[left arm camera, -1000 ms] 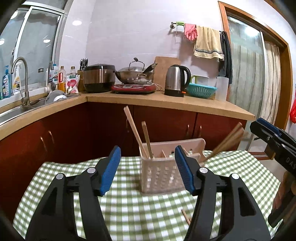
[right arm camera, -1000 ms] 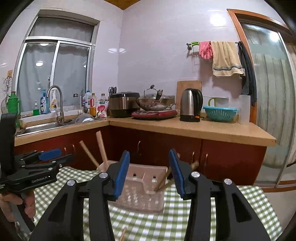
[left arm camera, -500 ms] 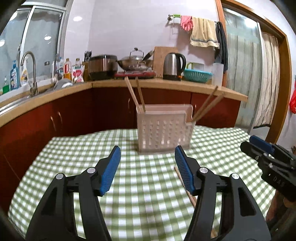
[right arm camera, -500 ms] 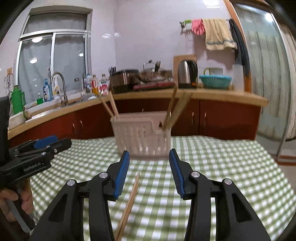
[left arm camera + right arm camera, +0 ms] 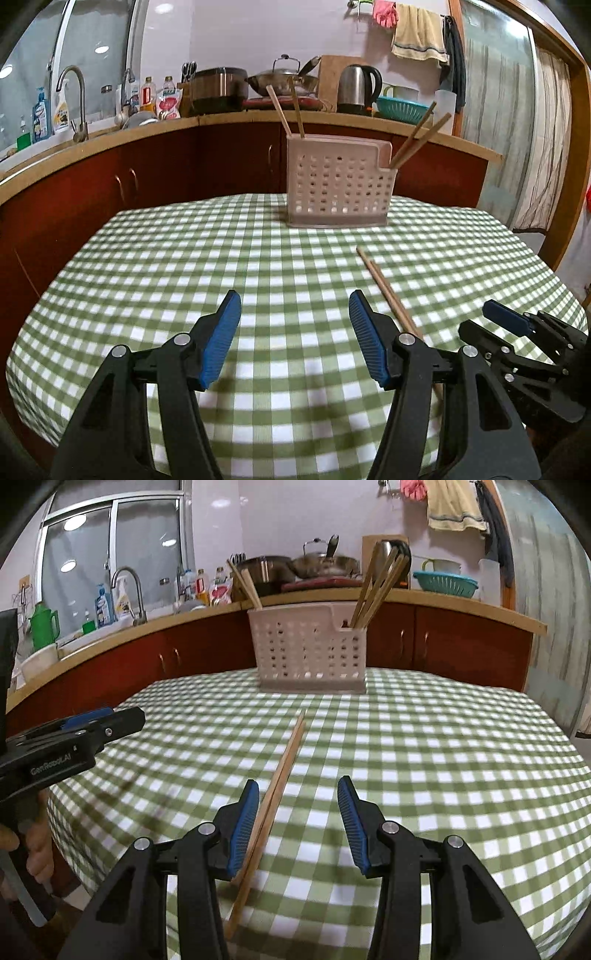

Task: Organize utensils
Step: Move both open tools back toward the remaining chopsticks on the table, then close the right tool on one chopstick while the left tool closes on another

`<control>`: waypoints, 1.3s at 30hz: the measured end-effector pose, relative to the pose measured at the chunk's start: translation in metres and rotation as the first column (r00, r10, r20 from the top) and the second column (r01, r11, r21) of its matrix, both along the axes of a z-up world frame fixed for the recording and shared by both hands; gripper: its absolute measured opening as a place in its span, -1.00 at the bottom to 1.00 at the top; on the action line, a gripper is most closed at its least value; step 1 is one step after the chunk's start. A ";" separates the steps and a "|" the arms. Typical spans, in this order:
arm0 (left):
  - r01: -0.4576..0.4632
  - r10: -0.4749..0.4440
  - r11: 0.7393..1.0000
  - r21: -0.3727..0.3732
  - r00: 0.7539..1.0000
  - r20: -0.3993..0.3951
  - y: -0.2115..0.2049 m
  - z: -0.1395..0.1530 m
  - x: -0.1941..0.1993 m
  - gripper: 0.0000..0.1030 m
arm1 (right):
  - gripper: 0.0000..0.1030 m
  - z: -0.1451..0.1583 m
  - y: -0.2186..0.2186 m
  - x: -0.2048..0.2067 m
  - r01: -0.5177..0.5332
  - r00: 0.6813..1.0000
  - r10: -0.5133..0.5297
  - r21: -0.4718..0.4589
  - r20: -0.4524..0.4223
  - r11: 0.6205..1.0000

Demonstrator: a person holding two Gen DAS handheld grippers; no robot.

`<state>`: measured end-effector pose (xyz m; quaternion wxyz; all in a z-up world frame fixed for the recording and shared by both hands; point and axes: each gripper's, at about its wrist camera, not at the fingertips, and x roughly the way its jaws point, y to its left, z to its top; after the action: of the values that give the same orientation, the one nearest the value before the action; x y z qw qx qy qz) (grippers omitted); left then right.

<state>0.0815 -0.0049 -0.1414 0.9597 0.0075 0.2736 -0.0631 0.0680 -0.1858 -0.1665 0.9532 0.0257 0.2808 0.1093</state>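
A white perforated utensil holder (image 5: 338, 182) stands at the far side of the green checked table (image 5: 184, 266). It also shows in the right wrist view (image 5: 310, 653). Wooden chopsticks (image 5: 417, 136) lean in its right compartment and two more (image 5: 286, 110) in its left. A loose pair of chopsticks (image 5: 275, 786) lies flat on the cloth, also in the left wrist view (image 5: 384, 288). My left gripper (image 5: 295, 336) is open and empty, low over the near cloth. My right gripper (image 5: 295, 823) is open, its left finger beside the loose pair.
A wooden counter (image 5: 221, 120) with red cabinets runs behind the table, bearing a sink tap (image 5: 75, 99), rice cooker (image 5: 218, 88), wok and kettle (image 5: 356, 86). The table's edges fall away at left and right.
Both grippers have drawn back from the holder and dropped low over the near table. The loose chopsticks on the cloth have come into full view, now by the right gripper.
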 end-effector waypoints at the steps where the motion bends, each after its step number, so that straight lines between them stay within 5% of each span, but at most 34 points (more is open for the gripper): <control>1: 0.001 -0.001 1.000 0.004 1.000 -0.008 -0.001 -0.003 -0.002 0.15 | -0.13 -0.003 0.002 0.000 -0.003 1.000 0.003 -0.005 -0.010 1.000; 9: 0.007 -0.007 1.000 0.006 1.000 -0.030 0.000 -0.011 -0.007 0.15 | -0.14 -0.027 0.011 0.007 -0.020 0.995 0.015 -0.052 -0.103 0.998; 24: 0.026 -0.026 1.000 -0.003 0.998 -0.055 -0.012 -0.017 -0.004 0.15 | -0.23 -0.031 -0.001 0.006 0.021 0.993 -0.029 -0.064 -0.118 0.998; 30: 0.043 -0.043 0.999 -0.004 0.997 -0.069 -0.020 -0.020 -0.004 0.15 | -0.77 -0.030 -0.010 0.005 0.027 0.992 -0.034 -0.056 -0.122 0.998; 39: 0.128 -0.125 0.992 0.016 0.986 -0.107 -0.061 -0.030 -0.009 0.15 | -0.82 -0.032 -0.051 0.002 0.120 0.986 -0.121 -0.022 -0.117 0.993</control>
<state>0.0725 -0.0658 -0.1715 0.9379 0.0327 0.3236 -0.1210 0.0695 -0.2372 -0.1983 0.9400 0.0422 0.3353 0.0476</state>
